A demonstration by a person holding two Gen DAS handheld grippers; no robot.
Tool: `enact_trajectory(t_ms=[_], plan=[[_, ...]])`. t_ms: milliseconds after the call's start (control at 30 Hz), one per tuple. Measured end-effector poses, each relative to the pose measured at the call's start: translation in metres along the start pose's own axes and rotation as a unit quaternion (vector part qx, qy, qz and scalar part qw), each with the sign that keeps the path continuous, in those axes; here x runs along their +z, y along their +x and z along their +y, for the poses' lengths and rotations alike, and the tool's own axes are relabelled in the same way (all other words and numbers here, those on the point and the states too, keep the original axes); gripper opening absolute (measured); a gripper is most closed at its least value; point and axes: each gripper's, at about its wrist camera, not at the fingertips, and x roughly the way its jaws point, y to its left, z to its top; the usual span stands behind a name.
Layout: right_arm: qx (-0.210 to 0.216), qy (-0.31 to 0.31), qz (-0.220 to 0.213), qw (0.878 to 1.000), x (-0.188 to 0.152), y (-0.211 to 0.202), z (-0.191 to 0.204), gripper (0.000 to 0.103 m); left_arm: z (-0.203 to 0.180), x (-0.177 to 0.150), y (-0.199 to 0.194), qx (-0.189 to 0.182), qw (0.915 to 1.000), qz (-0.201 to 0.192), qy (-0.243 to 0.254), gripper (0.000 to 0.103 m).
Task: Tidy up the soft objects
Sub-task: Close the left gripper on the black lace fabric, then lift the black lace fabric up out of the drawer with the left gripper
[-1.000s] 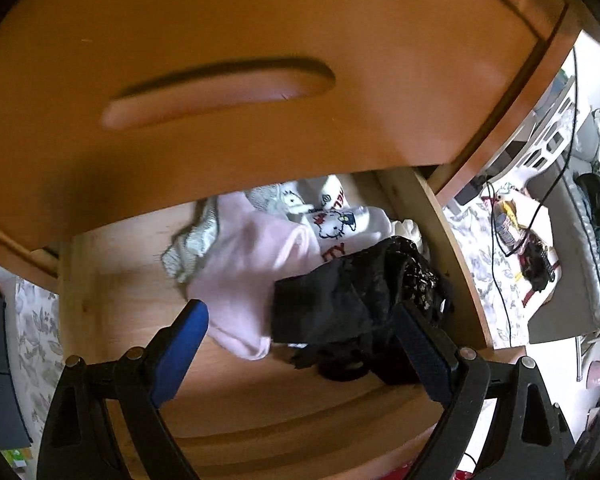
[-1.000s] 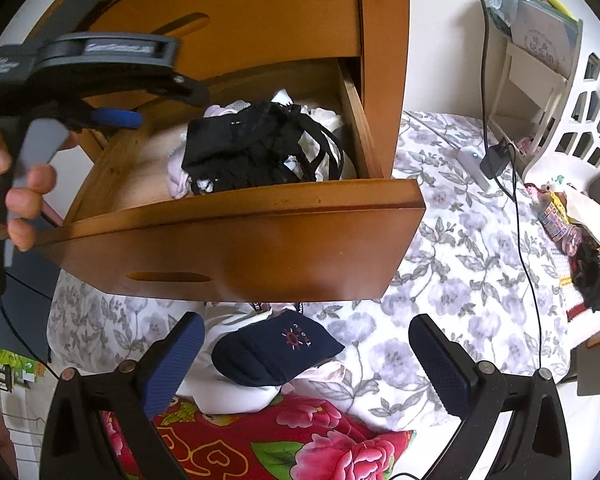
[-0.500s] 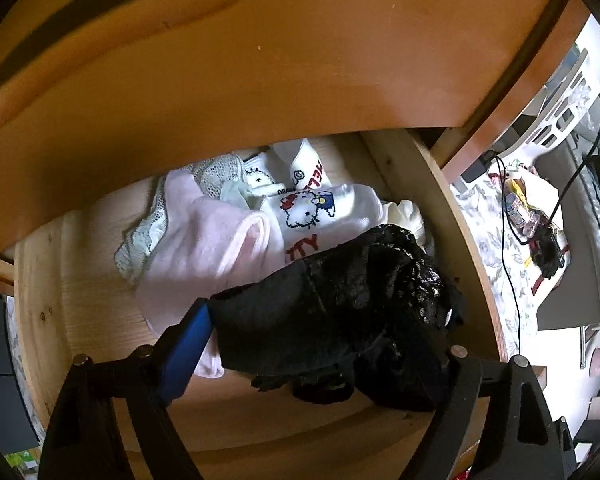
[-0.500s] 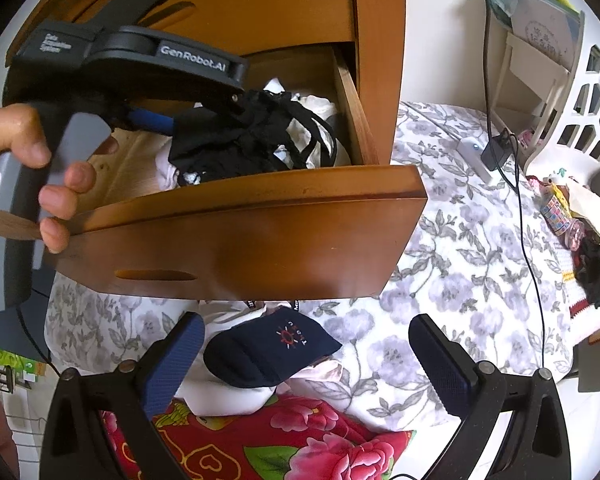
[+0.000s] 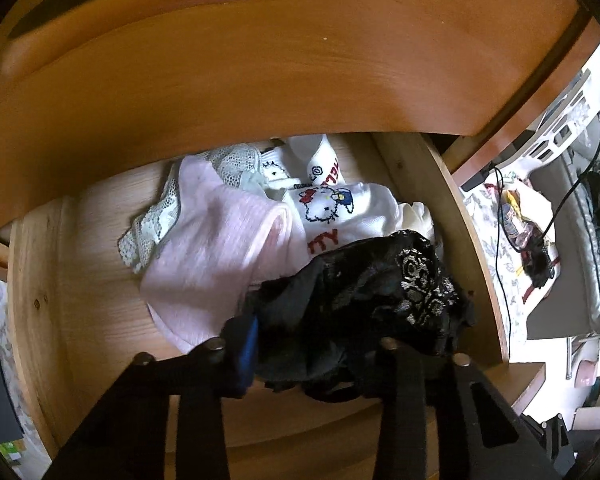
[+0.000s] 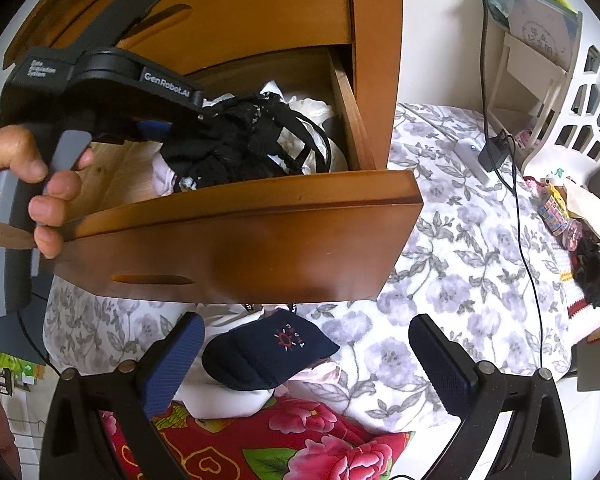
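My left gripper (image 5: 316, 344) is shut on a black lace garment (image 5: 364, 296) inside the open wooden drawer (image 5: 60, 280); it also shows in the right wrist view (image 6: 236, 140). Beside the garment lie a pink ribbed cloth (image 5: 216, 256), a white Hello Kitty sock (image 5: 332, 208) and pale lace (image 5: 156, 220). My right gripper (image 6: 304, 364) is open and empty, below the drawer front (image 6: 240, 252), above a navy sock (image 6: 268, 352) on white clothing (image 6: 228, 396).
A closed upper drawer (image 5: 260, 52) overhangs the open one. The bed has a grey floral sheet (image 6: 460, 280) and a red floral blanket (image 6: 300, 440). A white plastic basket (image 6: 580, 96), cables (image 6: 520, 208) and small clutter (image 6: 572, 216) lie at right.
My left gripper moved deeper into the drawer and closed its fingers on the black lace garment. My right gripper stayed open in about the same place.
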Motion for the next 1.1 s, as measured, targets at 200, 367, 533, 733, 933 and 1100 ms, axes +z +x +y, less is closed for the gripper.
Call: enact_trajectory(t_ms=[200, 367, 533, 733, 933, 1100], plan=[[-0.001, -0.001, -0.003, 1.0, -0.001, -0.004, 0.002, 0.103, 0.005, -0.008, -0.007, -0.019, 0.9997, -0.012, -0.007, 0.016], [-0.005, 0.0, -0.006, 1.0, -0.001, -0.008, 0.001, 0.103, 0.016, -0.016, -0.018, -0.03, 0.9987, -0.034, -0.025, 0.012], [-0.006, 0.0, -0.008, 1.0, -0.002, -0.011, 0.002, 0.103, 0.027, -0.027, -0.04, -0.042, 0.9964, -0.064, -0.037, 0.011], [-0.006, -0.003, -0.012, 1.0, -0.004, -0.014, 0.005, 0.103, 0.027, -0.044, -0.067, -0.047, 0.9919, -0.11, -0.042, 0.011], [-0.008, -0.005, -0.015, 1.0, -0.007, -0.02, 0.009, 0.103, 0.03, -0.065, -0.095, -0.046, 0.9849, -0.159, -0.05, 0.011], [-0.01, -0.006, -0.02, 1.0, -0.009, -0.027, 0.011, 0.103, 0.036, -0.082, -0.129, -0.04, 0.9757, -0.207, -0.057, 0.011]])
